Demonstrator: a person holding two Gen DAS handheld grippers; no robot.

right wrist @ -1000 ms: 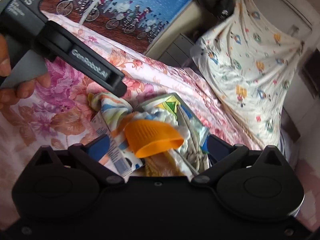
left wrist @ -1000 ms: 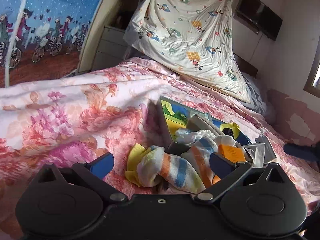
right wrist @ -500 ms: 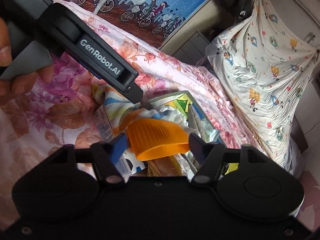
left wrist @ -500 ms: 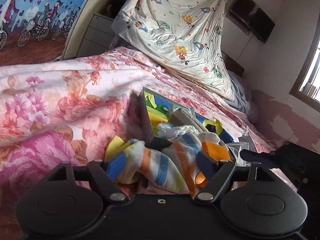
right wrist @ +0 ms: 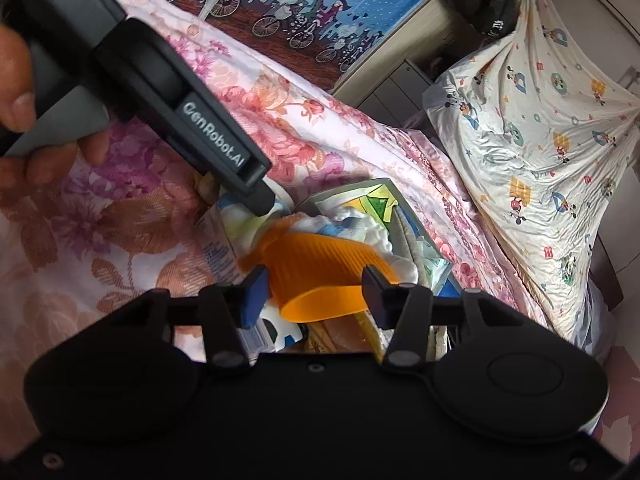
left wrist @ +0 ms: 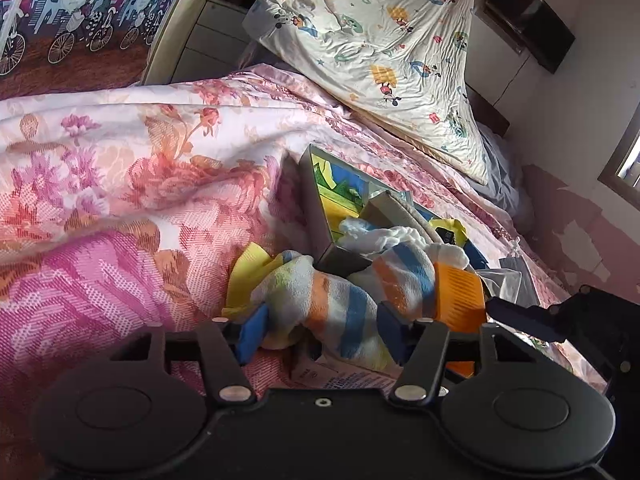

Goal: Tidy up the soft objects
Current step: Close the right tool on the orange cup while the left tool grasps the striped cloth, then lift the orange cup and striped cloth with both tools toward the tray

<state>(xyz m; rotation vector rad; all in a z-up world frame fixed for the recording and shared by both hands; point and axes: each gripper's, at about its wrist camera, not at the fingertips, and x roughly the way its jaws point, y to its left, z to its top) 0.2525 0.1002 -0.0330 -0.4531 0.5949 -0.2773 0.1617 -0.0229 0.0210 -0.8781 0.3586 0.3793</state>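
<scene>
A soft sock [left wrist: 340, 304] striped blue, orange and white lies on the floral bedspread [left wrist: 120, 184], draped over the corner of an open colourful box [left wrist: 340, 188]. My left gripper [left wrist: 320, 332] is closing on it, and both blue pads touch its sides. An orange ribbed cup [right wrist: 320, 268] lies on its side against the sock at the box [right wrist: 380, 200]. My right gripper [right wrist: 314, 294] is closing on the cup, a pad on each flank near the rim. In the right wrist view the left gripper's body [right wrist: 180, 112] slants down to the sock.
A yellow cloth [left wrist: 248, 268] lies under the sock's left end. A printed carton [right wrist: 216, 256] sits flat beside the box. More cloths fill the box. A cartoon-print sheet [left wrist: 380, 48] hangs behind the bed. A person's hand [right wrist: 16, 80] holds the left gripper.
Both grippers' jaws have narrowed from wide open. The left pads came in onto the striped sock, the right pads onto the orange cup. The left gripper edged forward and down.
</scene>
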